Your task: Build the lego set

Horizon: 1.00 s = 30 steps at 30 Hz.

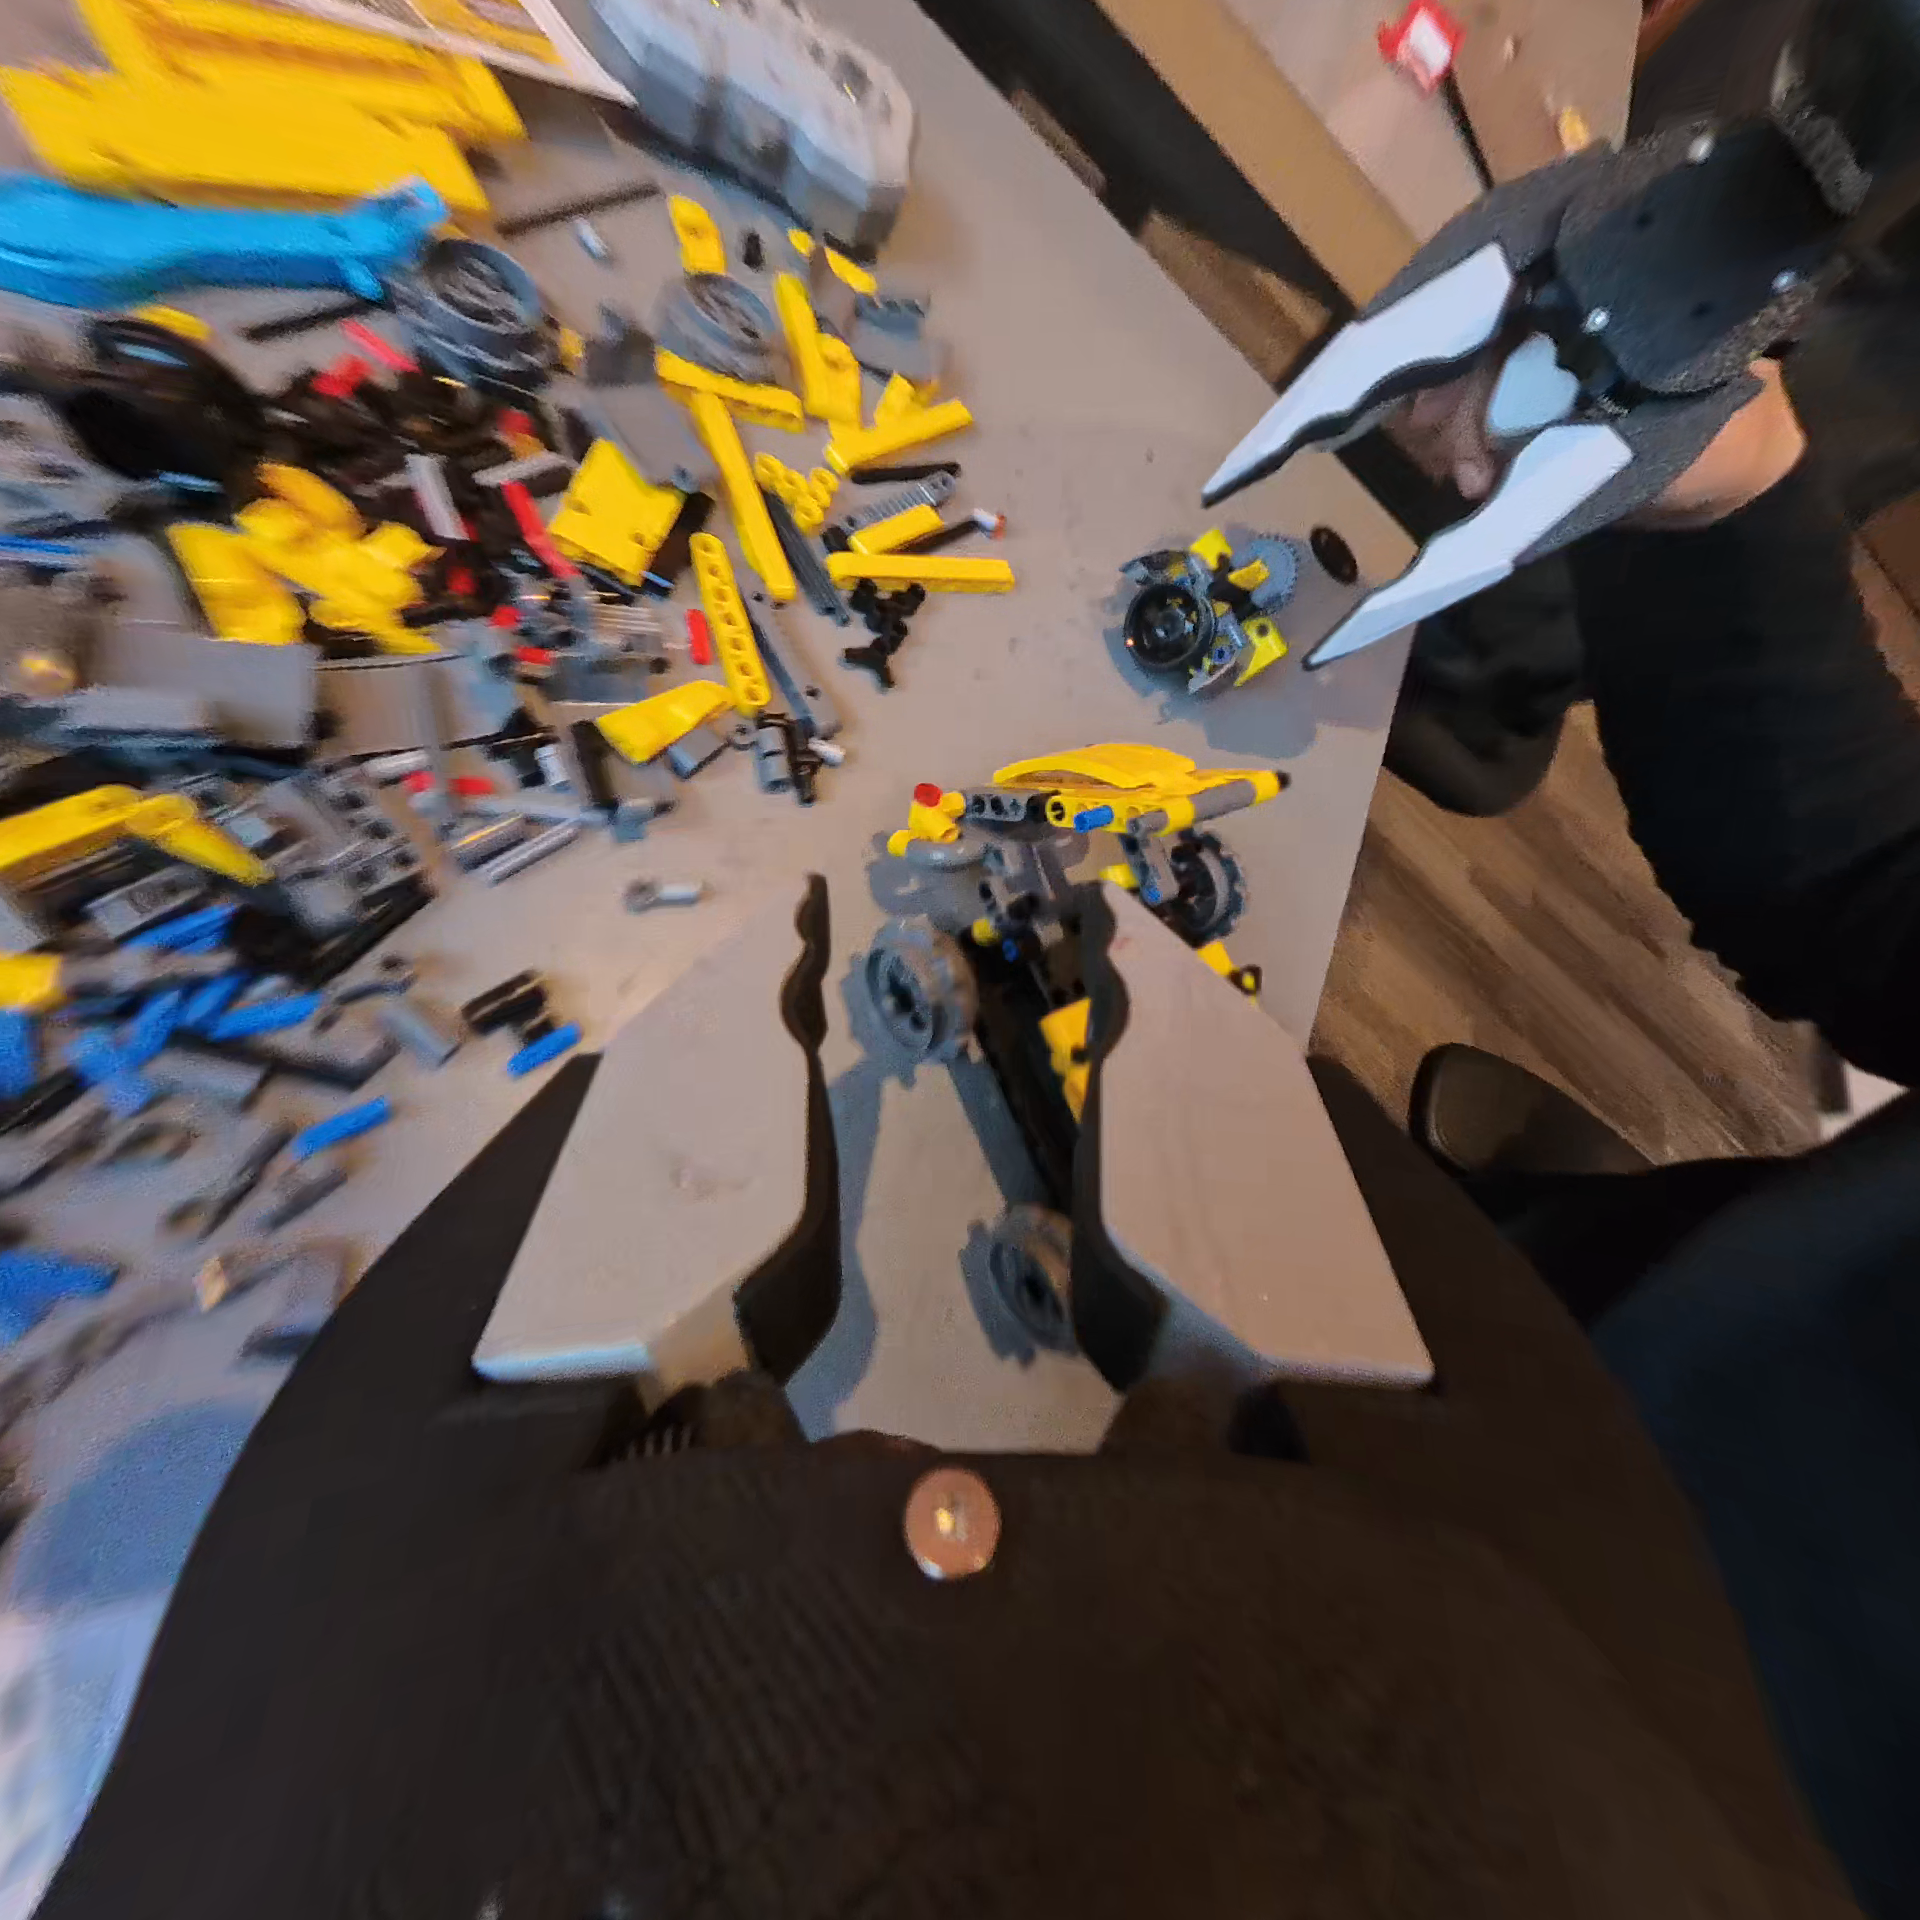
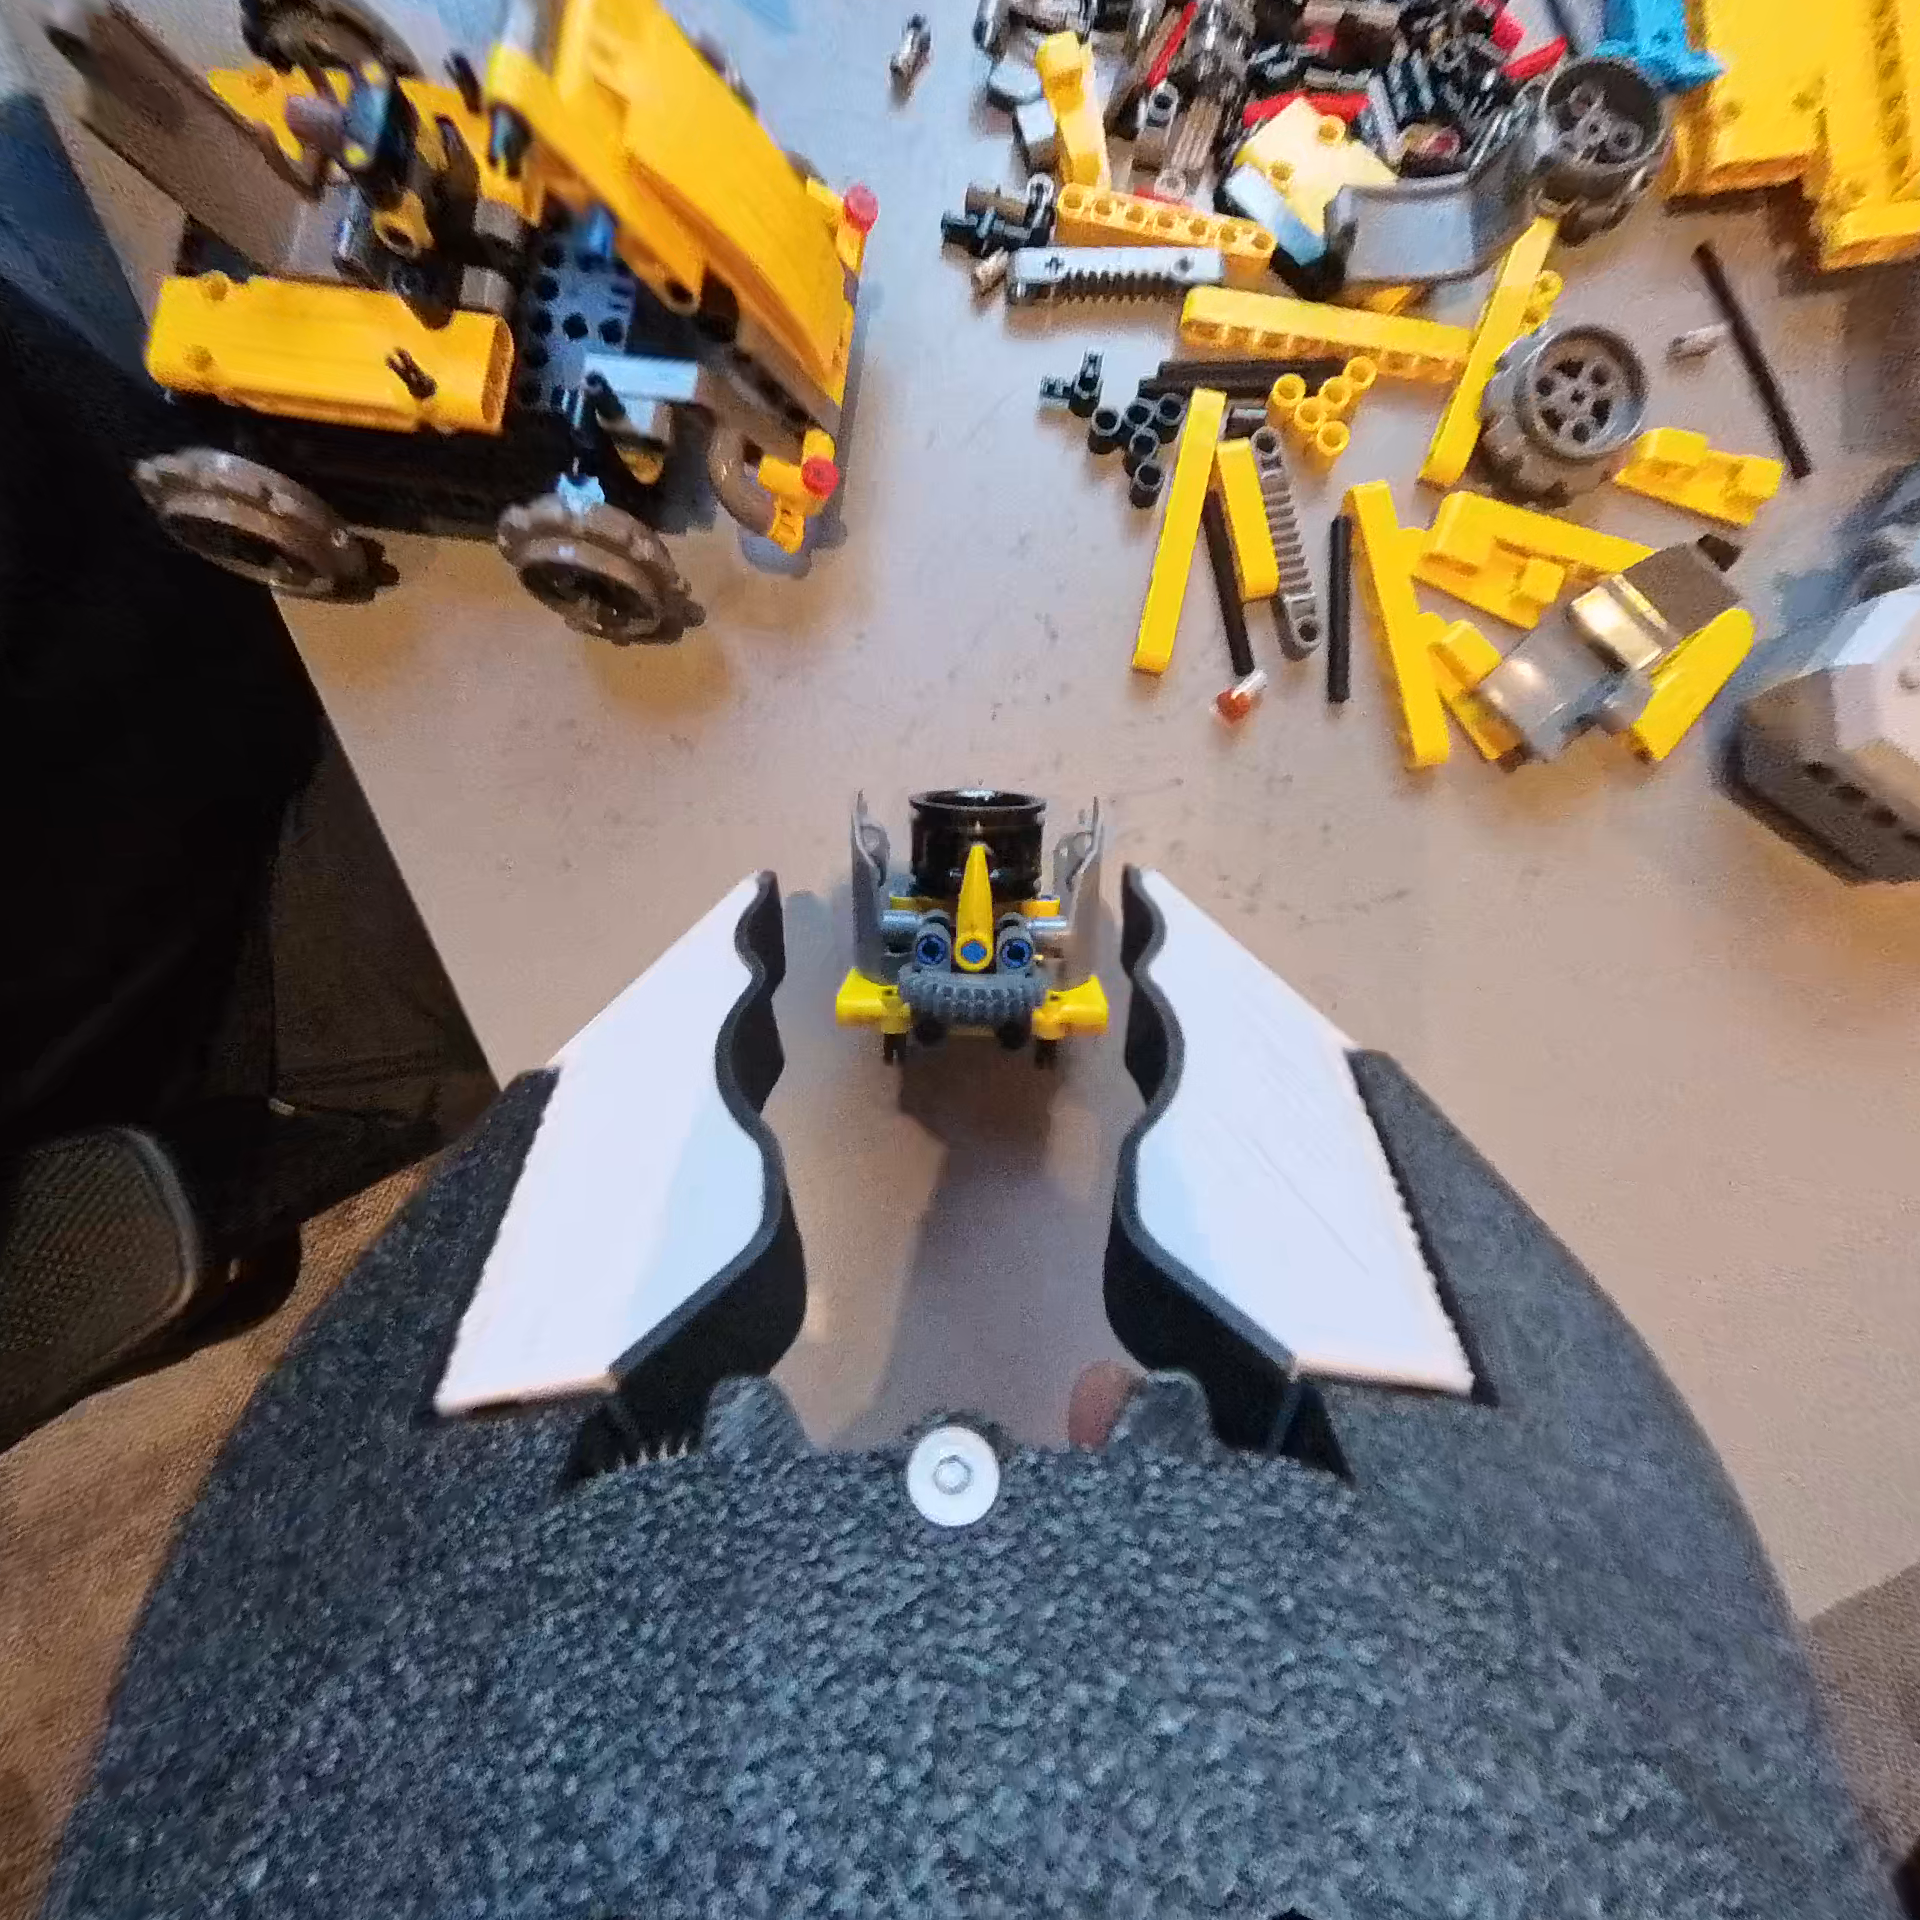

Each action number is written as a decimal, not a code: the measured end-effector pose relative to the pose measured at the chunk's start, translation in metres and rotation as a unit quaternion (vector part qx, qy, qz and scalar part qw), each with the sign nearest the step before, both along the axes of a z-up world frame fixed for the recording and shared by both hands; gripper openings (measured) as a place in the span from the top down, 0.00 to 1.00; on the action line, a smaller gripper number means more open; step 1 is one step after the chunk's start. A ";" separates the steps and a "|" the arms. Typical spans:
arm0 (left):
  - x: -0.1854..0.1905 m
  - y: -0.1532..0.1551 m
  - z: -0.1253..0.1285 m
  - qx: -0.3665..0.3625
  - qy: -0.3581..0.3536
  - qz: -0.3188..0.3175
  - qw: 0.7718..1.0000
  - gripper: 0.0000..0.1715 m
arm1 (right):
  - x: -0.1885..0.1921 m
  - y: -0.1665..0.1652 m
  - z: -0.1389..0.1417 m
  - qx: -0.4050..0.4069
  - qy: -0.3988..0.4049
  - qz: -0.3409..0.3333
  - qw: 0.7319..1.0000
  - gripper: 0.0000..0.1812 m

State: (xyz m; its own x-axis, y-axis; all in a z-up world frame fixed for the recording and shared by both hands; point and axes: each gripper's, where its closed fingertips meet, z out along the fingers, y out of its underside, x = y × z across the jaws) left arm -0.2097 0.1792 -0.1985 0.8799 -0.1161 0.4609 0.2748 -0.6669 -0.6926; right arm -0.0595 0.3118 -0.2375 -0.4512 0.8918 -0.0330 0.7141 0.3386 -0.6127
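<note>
Right claw [image 2: 948,894]: wide open, low over the desk [image 2: 727,748], one finger on each side of a small yellow and grey module [image 2: 971,925] with a black wheel hub on top. No contact visible; a clear gap on both sides. Module standing free on the desk.

Left claw [image 1: 956,935]: set around a yellow wheeled vehicle [image 1: 1091,821], just beside the module, toward the desk edge. Jaws partly apart, the vehicle's dark body and grey wheels filling nearly all the space between them. One finger right against the body, the other very near a front wheel. Clamped or only close around it: cannot tell.

Beyond the module, away from the desk edge: a big spread of loose parts [image 2: 1351,416], yellow beams, black pins, grey racks, wheels.

Only in the left wrist view: the right claw from outside, its two white tips on either side of the module, a hand [image 1: 1704,457] behind it, the wooden floor [image 1: 1507,935] past the desk edge, blue pieces far from the module, much of that side blurred.

Only in the right wrist view: the module's front in sharp detail, with its yellow spike and grey gear, and the vehicle from the side, wheels close over the desk with shadows directly beneath.
</note>
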 end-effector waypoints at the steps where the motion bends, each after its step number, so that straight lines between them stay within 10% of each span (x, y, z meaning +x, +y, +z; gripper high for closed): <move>1: -0.008 -0.012 0.008 0.008 0.004 0.015 1.000 0.72 | -0.004 -0.001 0.007 -0.002 0.010 -0.002 1.000 0.64; 8: -0.044 -0.105 0.026 0.043 0.026 0.126 0.991 0.70 | -0.066 -0.005 0.048 0.014 0.100 -0.030 0.994 0.67; 17: -0.035 -0.182 -0.018 0.045 0.080 0.213 0.973 0.70 | -0.179 -0.043 0.051 0.016 0.107 -0.010 0.994 0.79; 30: -0.034 -0.183 -0.030 0.129 0.124 0.202 0.963 0.66 | -0.329 -0.117 -0.037 0.032 -0.072 0.082 0.994 0.96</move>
